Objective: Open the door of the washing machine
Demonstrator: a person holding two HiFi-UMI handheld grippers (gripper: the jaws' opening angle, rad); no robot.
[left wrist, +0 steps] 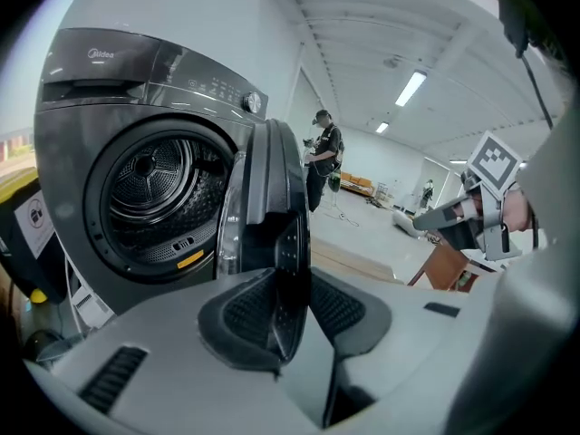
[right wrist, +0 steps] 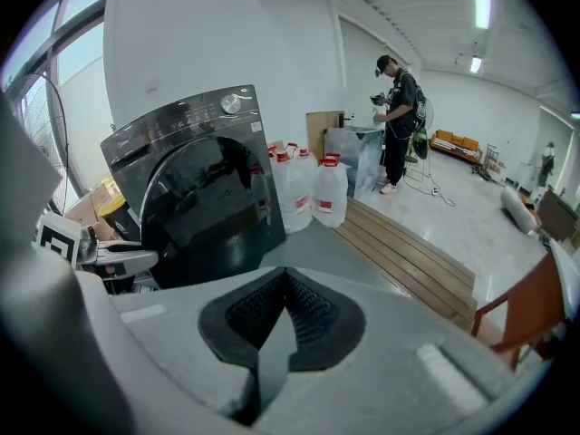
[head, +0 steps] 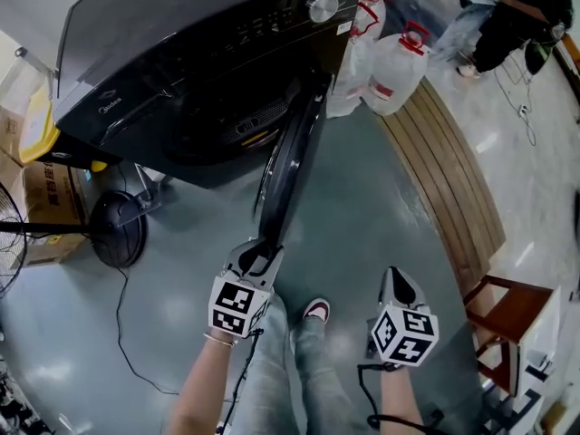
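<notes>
The dark washing machine stands at the top of the head view. Its round door is swung out towards me, edge-on, and the steel drum is exposed. My left gripper sits at the door's near edge. In the left gripper view that door rim runs down between the two pads of my left gripper, which close on it from both sides. My right gripper hangs apart to the right over the floor. In the right gripper view the right gripper has its pads meeting with nothing between them.
Large water jugs stand right of the machine beside a low wooden platform. A wooden chair is at the right, a floor fan and cardboard box at the left. A cable trails on the floor. A person stands far off.
</notes>
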